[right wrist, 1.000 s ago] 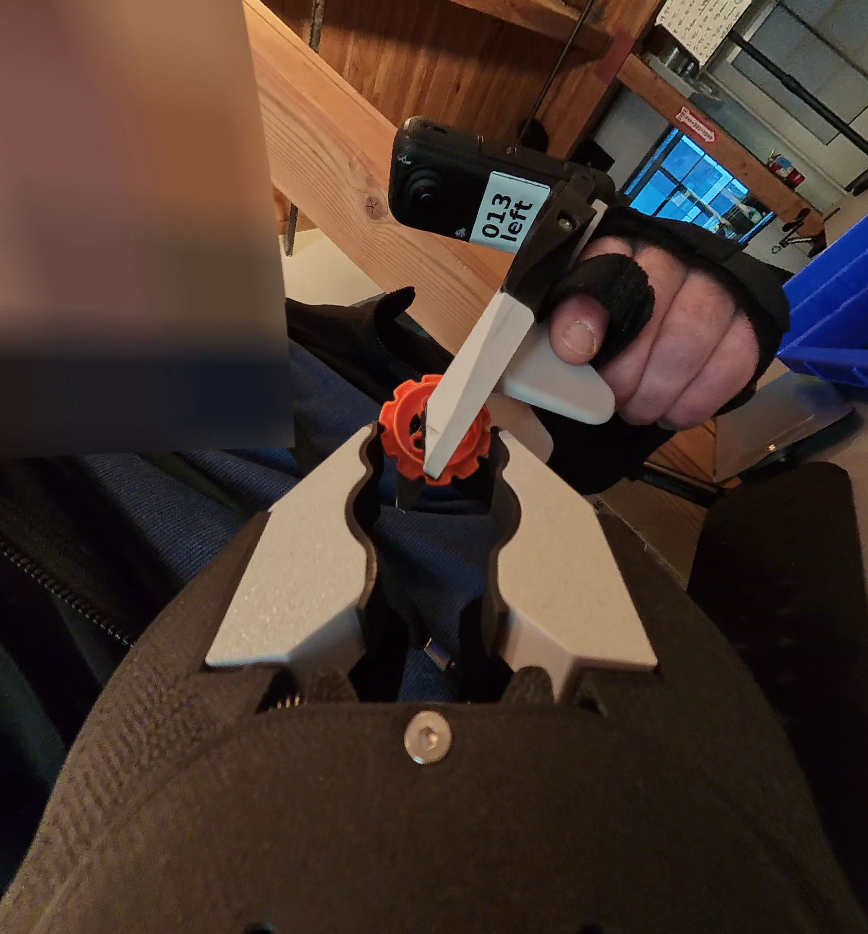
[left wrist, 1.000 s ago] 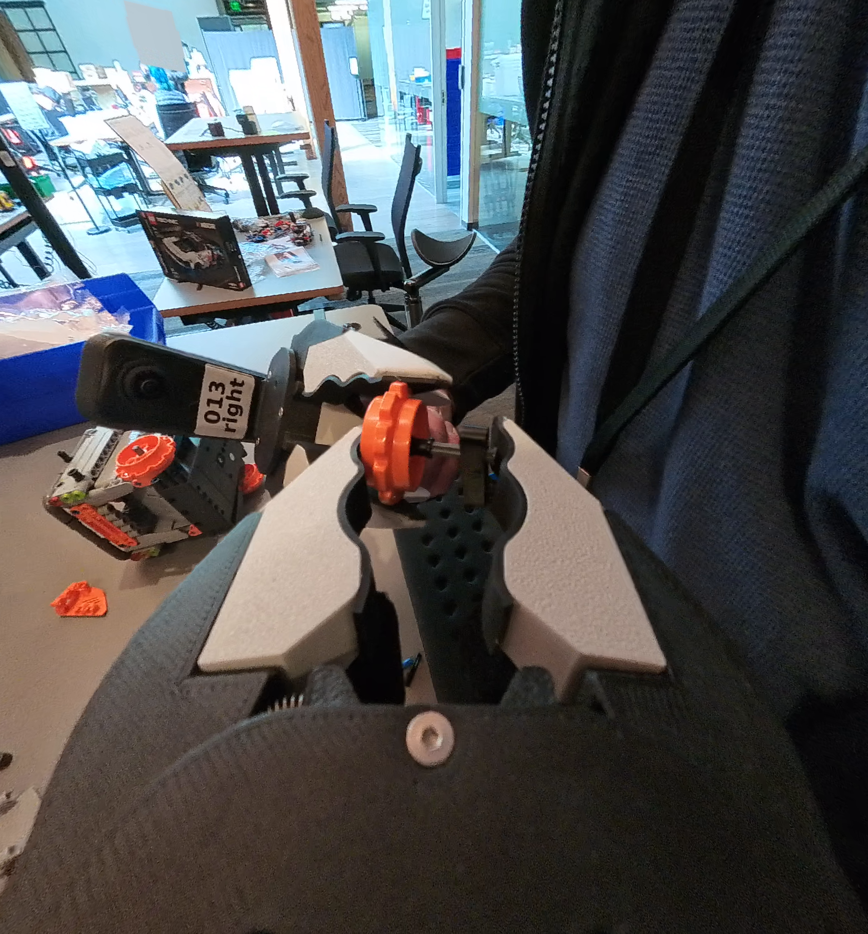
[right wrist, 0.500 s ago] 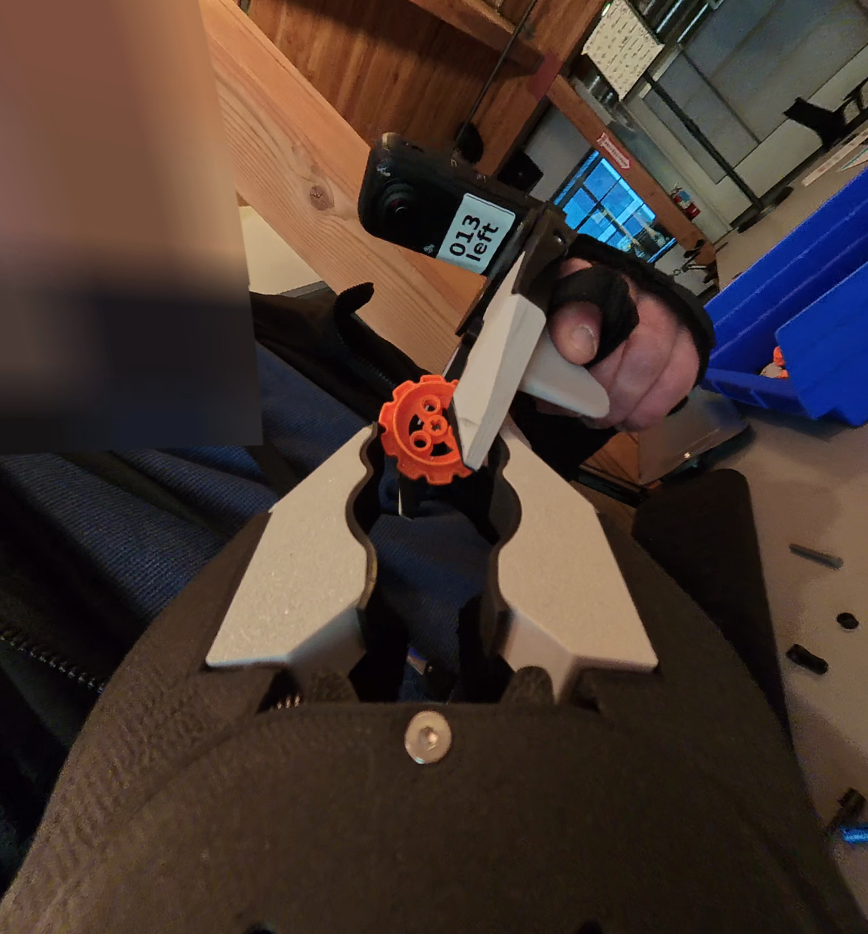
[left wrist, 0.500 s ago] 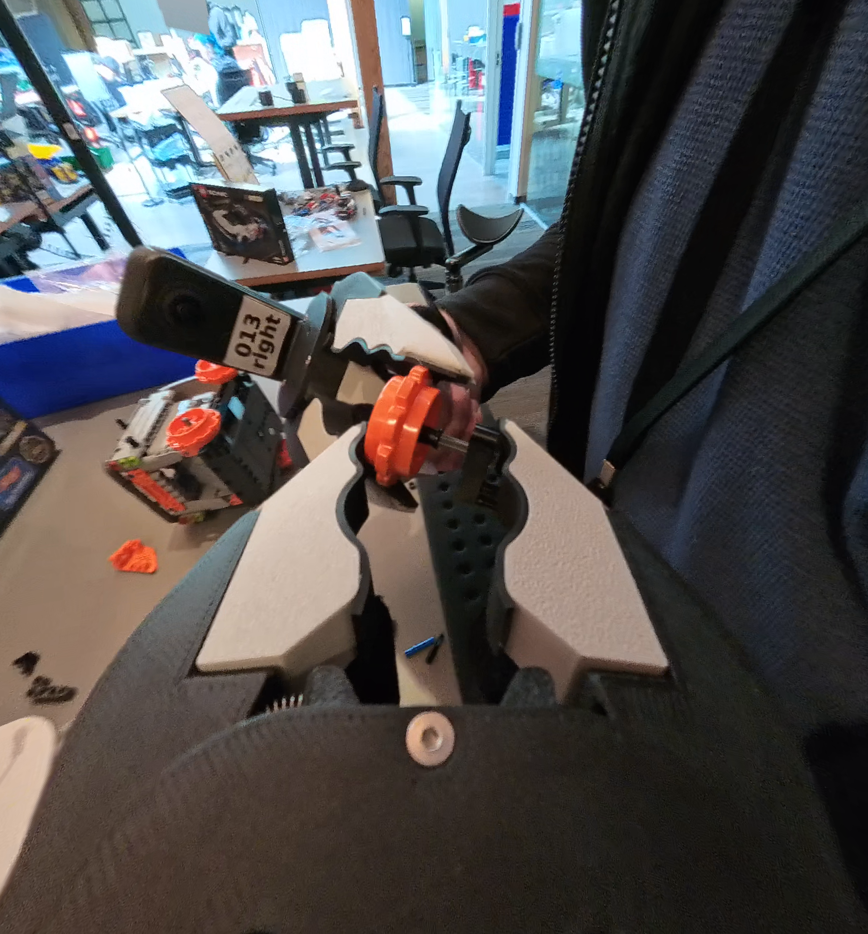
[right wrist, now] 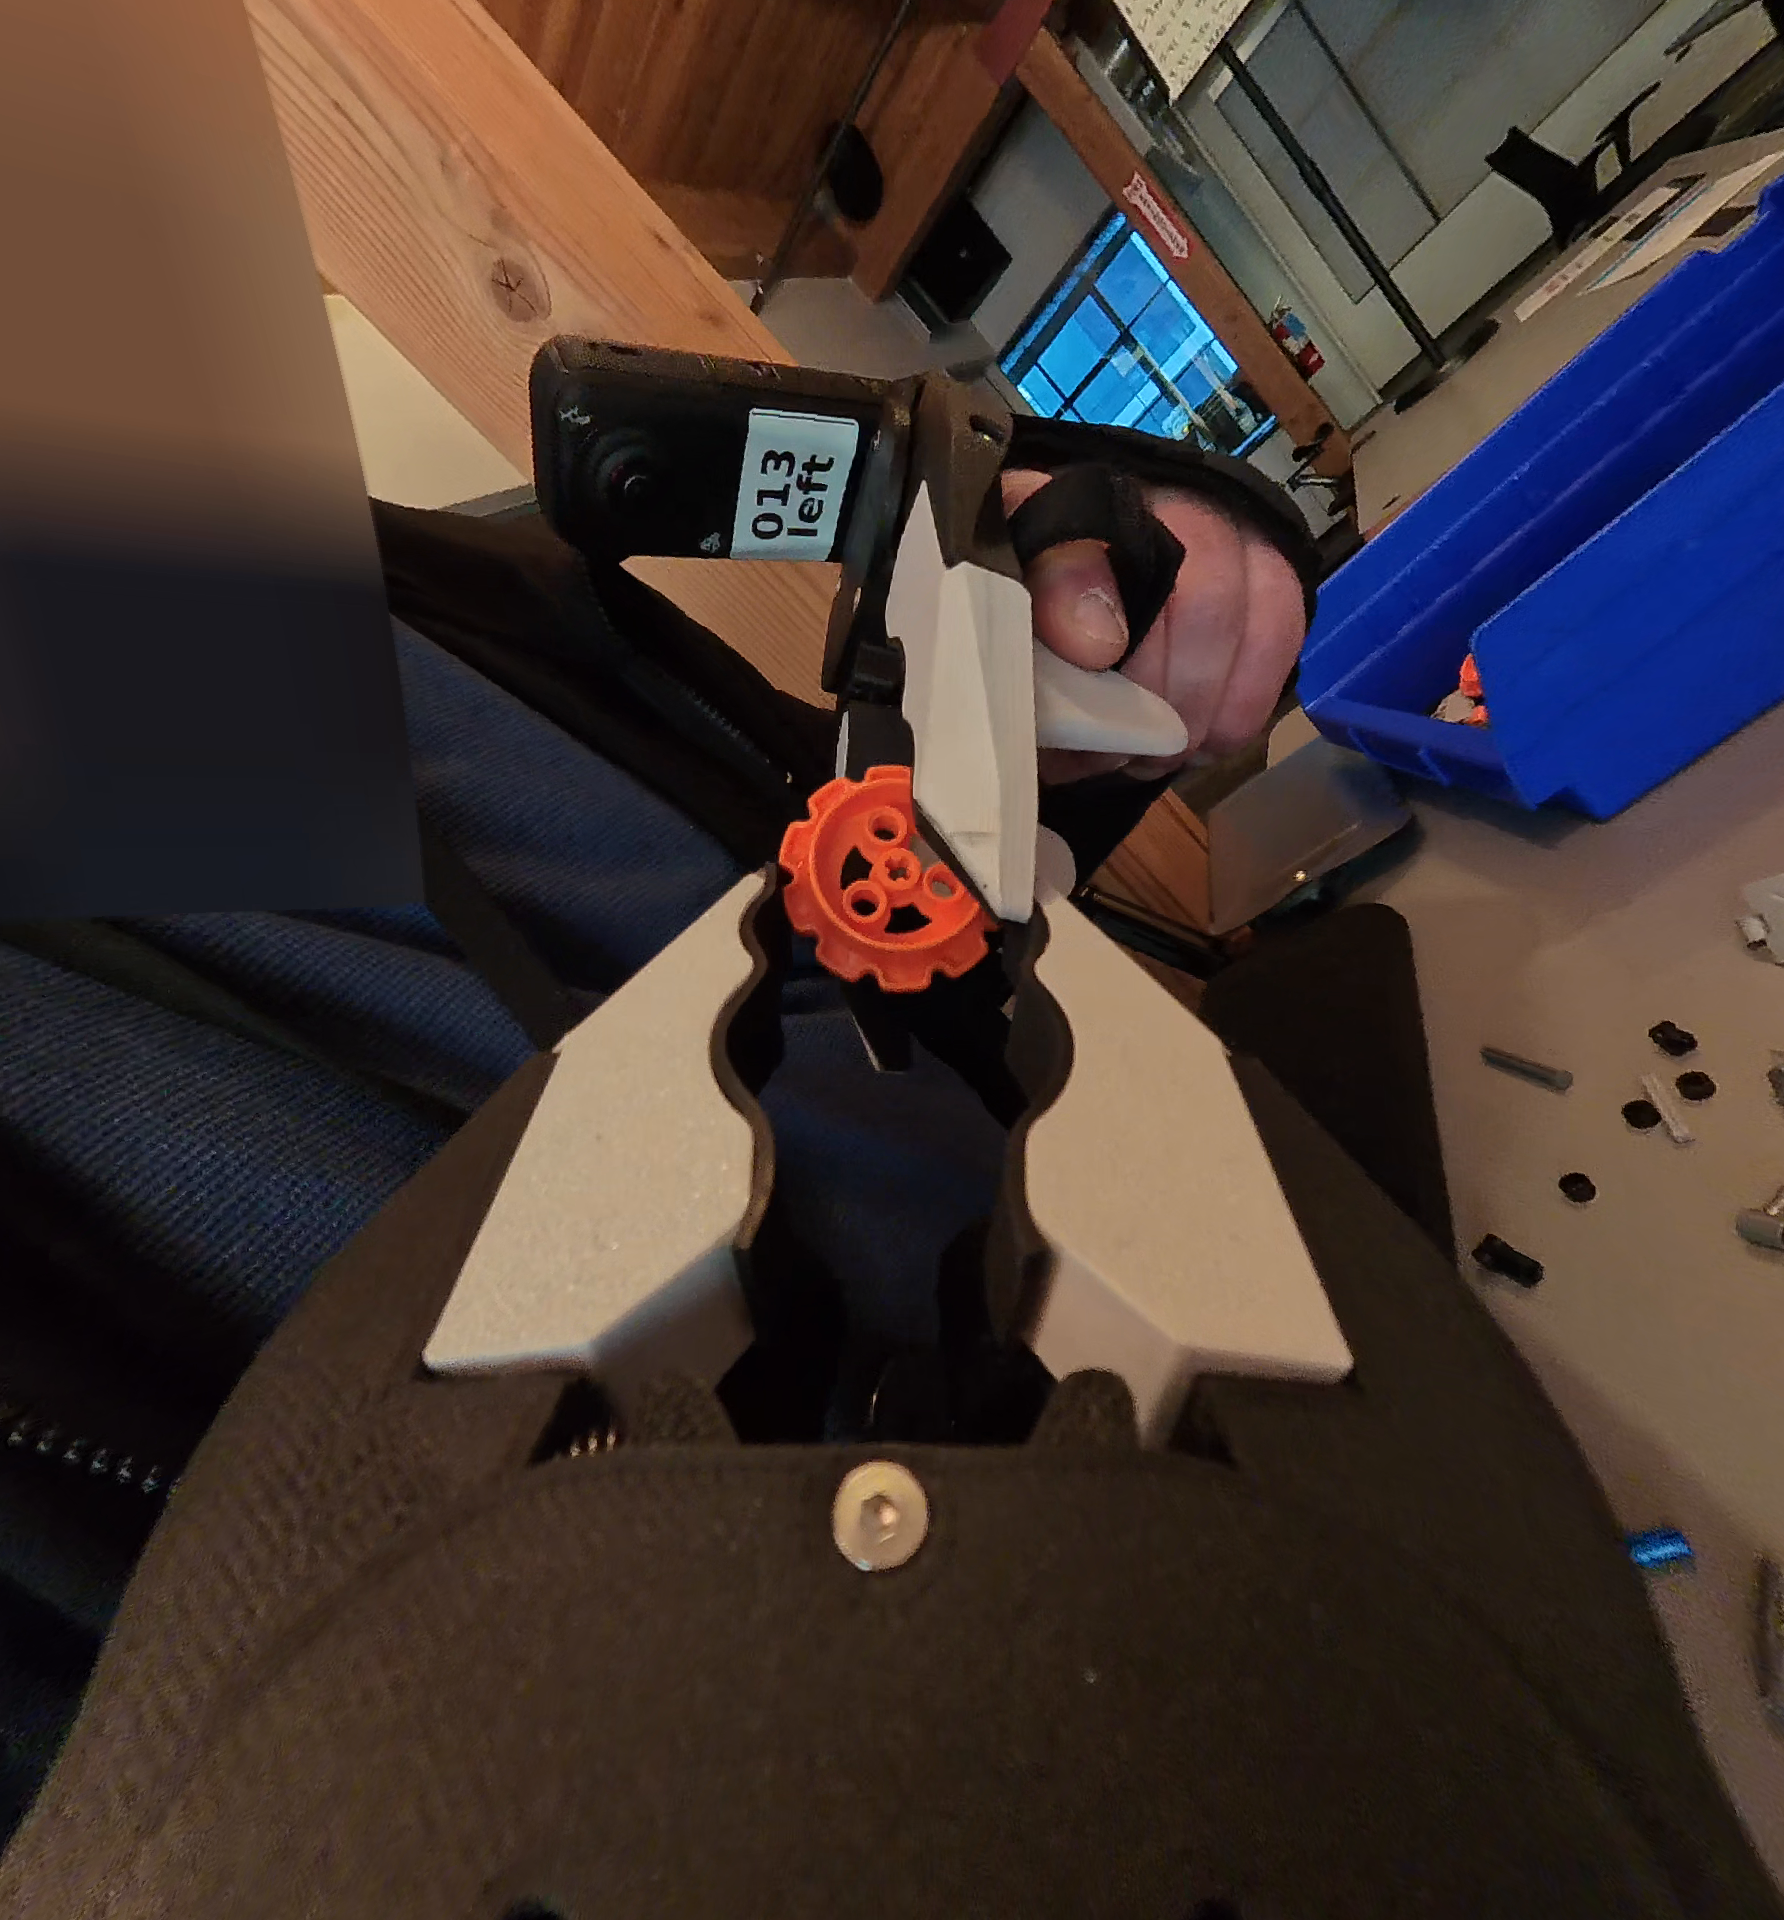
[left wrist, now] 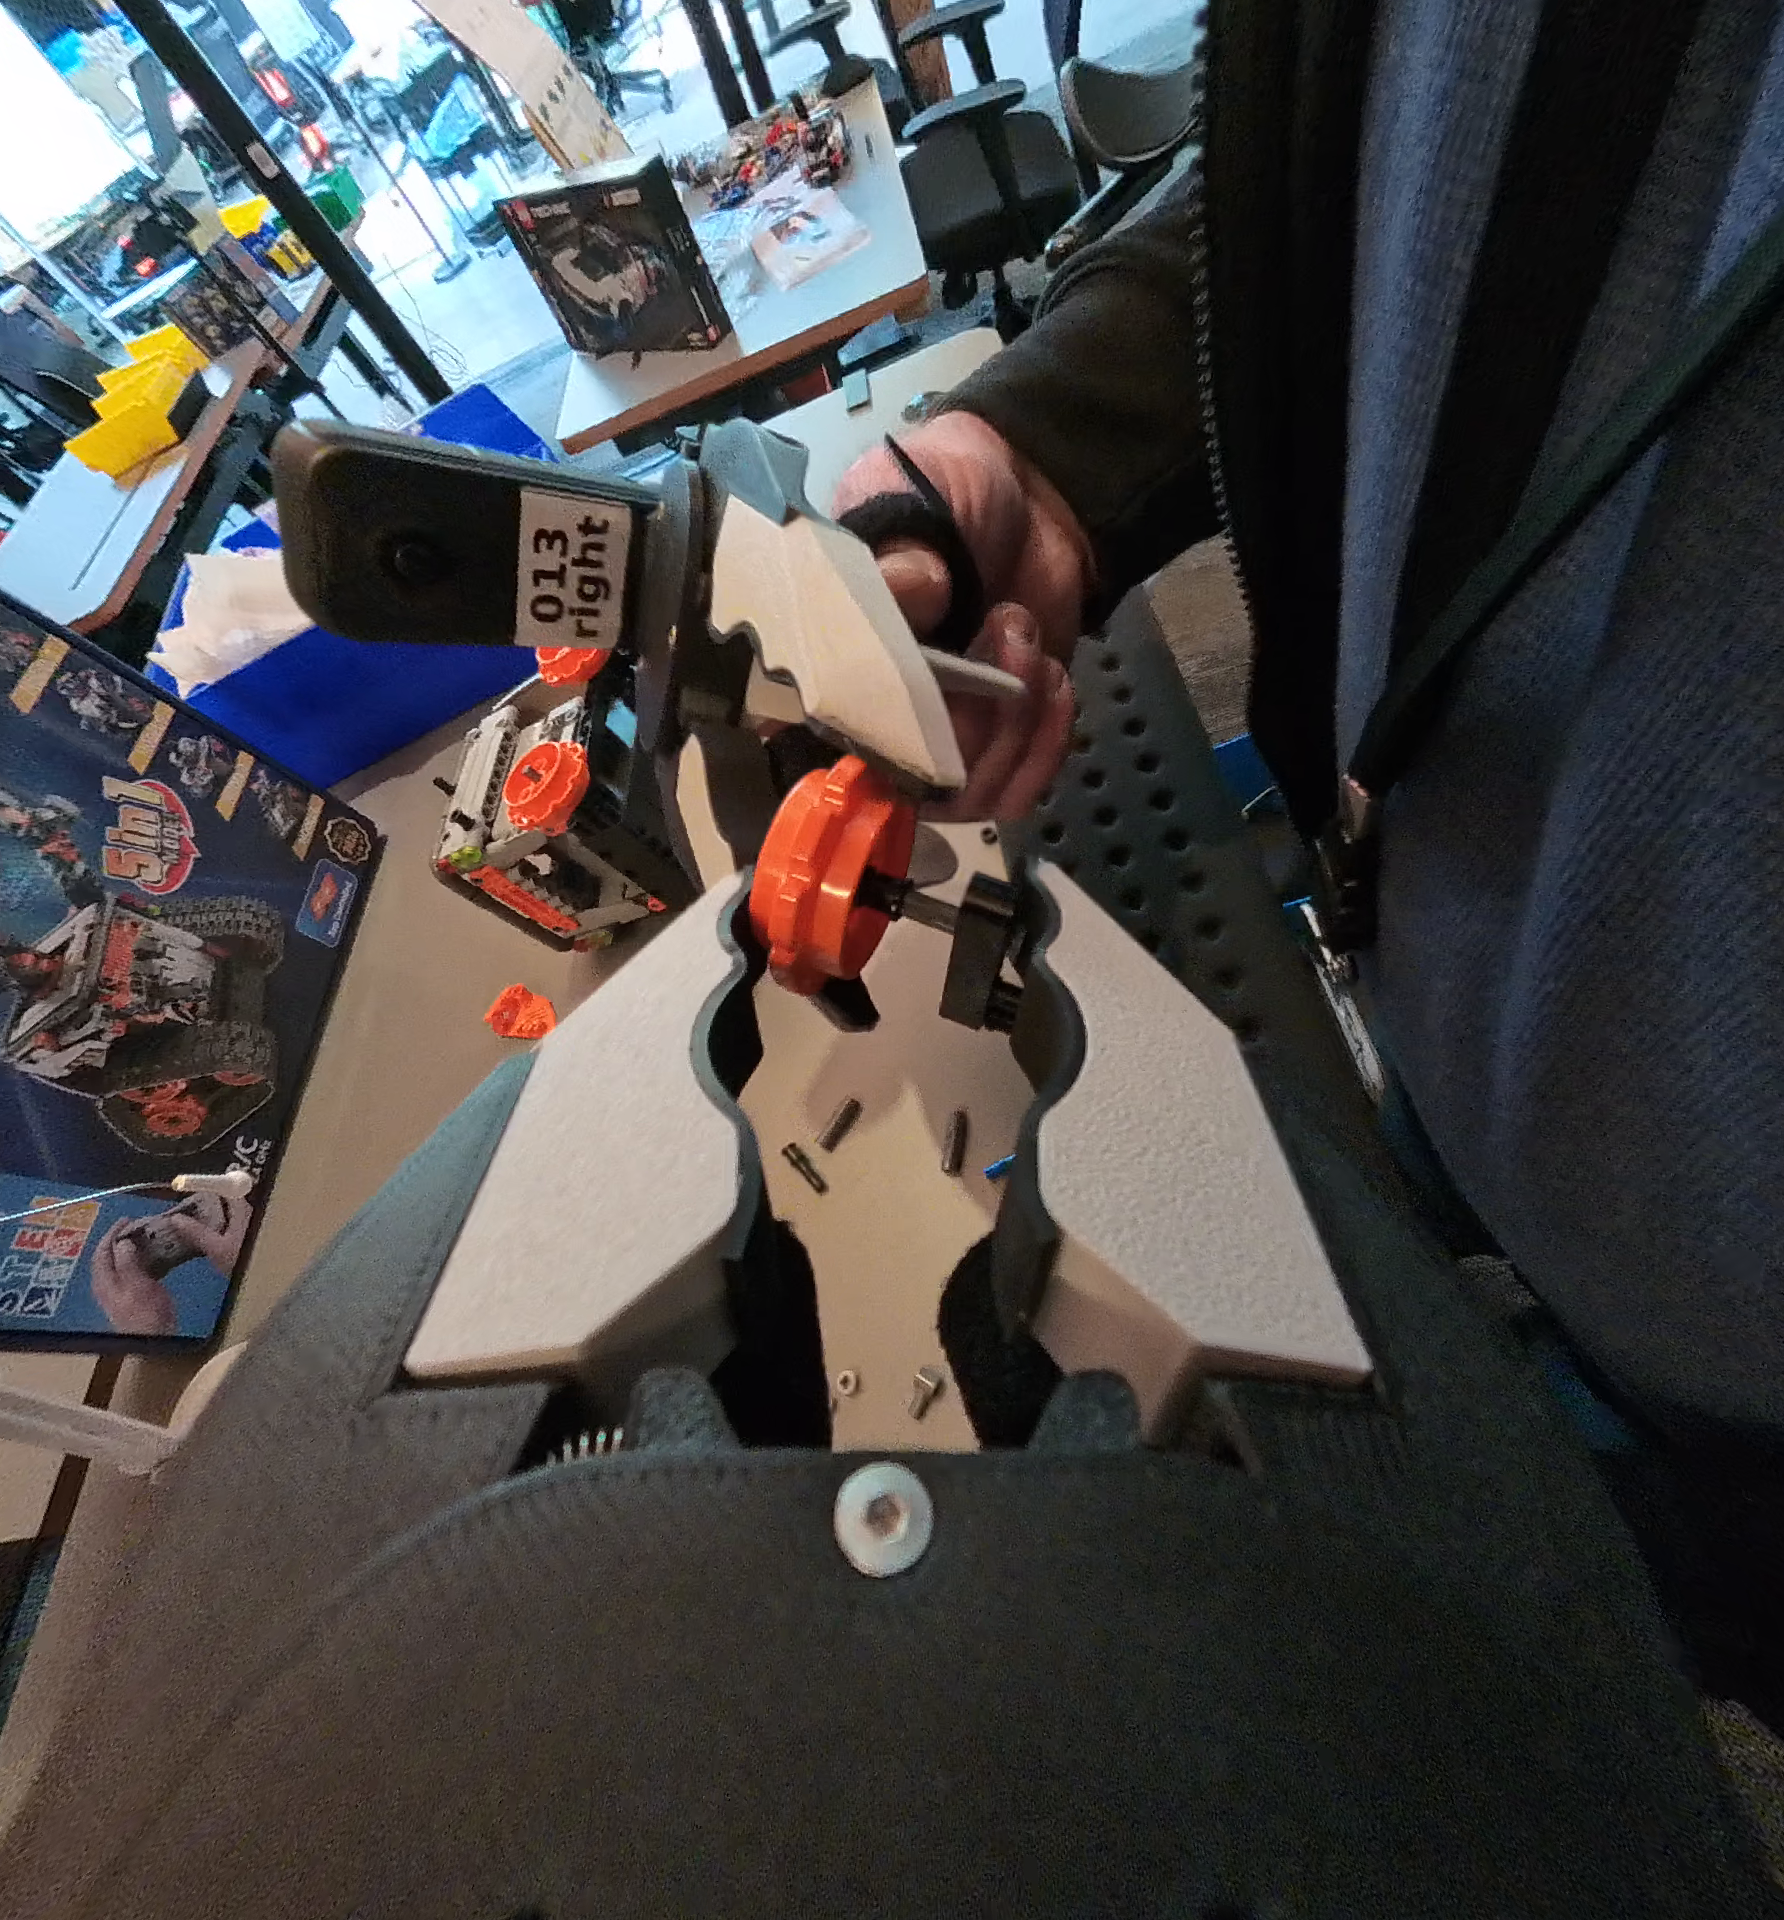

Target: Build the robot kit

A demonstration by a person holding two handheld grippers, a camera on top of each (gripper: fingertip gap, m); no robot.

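Left wrist view: the left claw is narrowed on an orange toothed plastic wheel and the dark block on its short black axle, one tip on the wheel's face, the other on the block; the piece hangs clear above the grey surface. A grip along the axle like this looks surest with both tips kept square to it. The right claw comes down over the wheel's rim, tips on either side; whether it pinches I cannot tell. The right hand is above the wheel, the left hand tilted steeply beside it; small dark pins lie below the wheel, a part-built grey-and-black brick model beyond it.
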